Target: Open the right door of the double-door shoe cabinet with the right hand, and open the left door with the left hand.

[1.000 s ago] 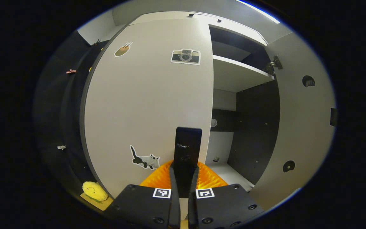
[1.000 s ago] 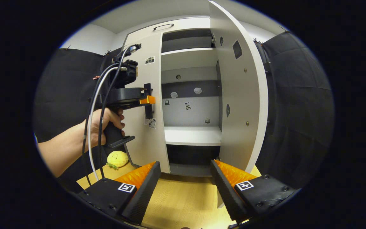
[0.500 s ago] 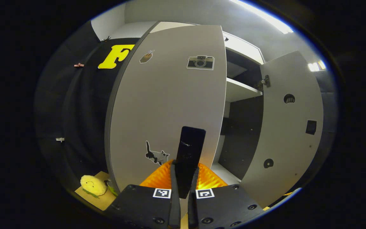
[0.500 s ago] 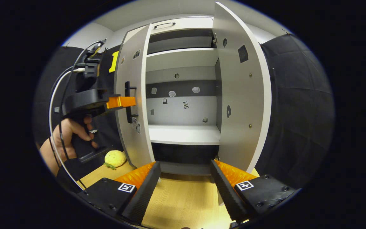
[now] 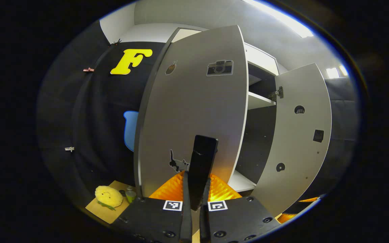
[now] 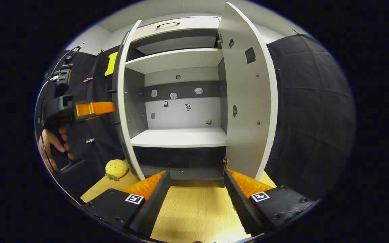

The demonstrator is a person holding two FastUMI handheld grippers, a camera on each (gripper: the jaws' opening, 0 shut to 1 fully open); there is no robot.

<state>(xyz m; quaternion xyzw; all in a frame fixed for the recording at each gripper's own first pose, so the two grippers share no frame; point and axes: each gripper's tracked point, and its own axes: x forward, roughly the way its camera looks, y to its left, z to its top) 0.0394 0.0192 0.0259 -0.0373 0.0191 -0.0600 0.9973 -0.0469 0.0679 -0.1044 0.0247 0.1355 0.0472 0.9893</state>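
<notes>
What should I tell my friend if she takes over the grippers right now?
Left gripper: shut on the left door's black handle.
Right gripper: open, holding nothing, hanging in front of the cabinet over the wooden floor.
Right door: swung wide open, done.
Left door: swung out, so the shelves show.
Yellow plush toy: on the floor beside the left door.
Left to do: probably just let go of the handle and draw the left gripper away.
</notes>
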